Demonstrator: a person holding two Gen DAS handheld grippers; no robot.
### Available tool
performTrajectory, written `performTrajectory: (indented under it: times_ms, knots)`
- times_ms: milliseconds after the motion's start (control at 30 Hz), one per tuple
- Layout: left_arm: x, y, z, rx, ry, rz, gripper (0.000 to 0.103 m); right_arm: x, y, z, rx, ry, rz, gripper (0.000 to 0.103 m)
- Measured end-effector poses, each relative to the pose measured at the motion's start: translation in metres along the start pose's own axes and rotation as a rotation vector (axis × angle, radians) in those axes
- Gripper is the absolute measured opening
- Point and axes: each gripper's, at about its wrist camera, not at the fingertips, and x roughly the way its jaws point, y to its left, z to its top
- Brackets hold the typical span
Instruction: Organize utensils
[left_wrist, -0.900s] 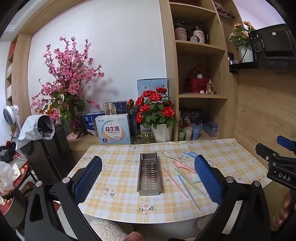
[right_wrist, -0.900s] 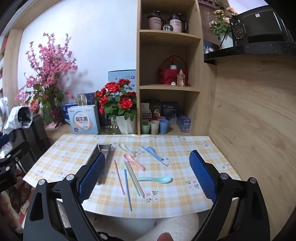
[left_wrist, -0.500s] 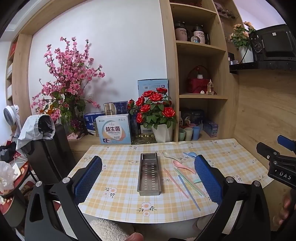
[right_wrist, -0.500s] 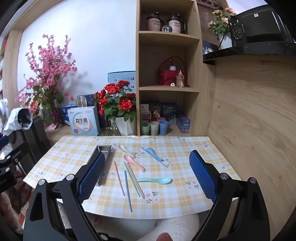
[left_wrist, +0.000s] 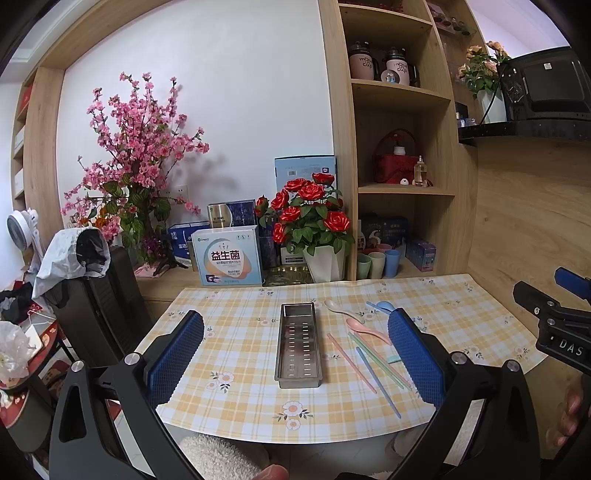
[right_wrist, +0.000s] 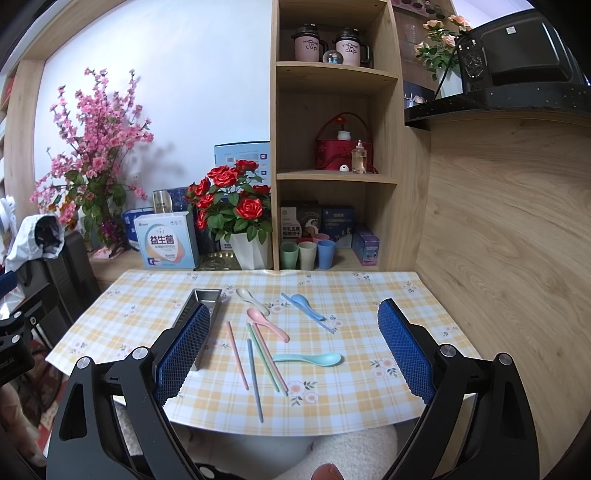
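Note:
A steel perforated tray (left_wrist: 298, 343) lies empty on the checked tablecloth (left_wrist: 236, 391); in the right wrist view its far end (right_wrist: 207, 297) shows behind my left finger. Right of it lie a white spoon (right_wrist: 252, 300), a pink spoon (right_wrist: 266, 325), a blue spoon (right_wrist: 305, 305), a teal spoon (right_wrist: 310, 359) and several pastel chopsticks (right_wrist: 258, 358). My left gripper (left_wrist: 295, 356) is open and empty, held before the table's near edge, facing the tray. My right gripper (right_wrist: 293, 352) is open and empty, facing the utensils.
A white pot of red roses (left_wrist: 314, 229), a supplement box (left_wrist: 227, 258) and pastel cups (right_wrist: 308, 254) stand at the table's back. A shelf unit (right_wrist: 332, 129) rises behind. A wooden wall (right_wrist: 498, 240) bounds the right. A black chair (left_wrist: 96, 302) stands left.
Both views have shifted very slightly. Nothing on the table has moved and both grippers stay open.

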Motion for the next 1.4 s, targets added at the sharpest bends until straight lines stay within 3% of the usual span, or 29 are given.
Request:
performTrajectory:
  times_ms: [1400]
  knots:
    - [0.0020,-0.0037,0.0003,0.001,0.004,0.000,0.098,0.0021,-0.0056,0.0066,0.004,-0.002,0.003,0.089]
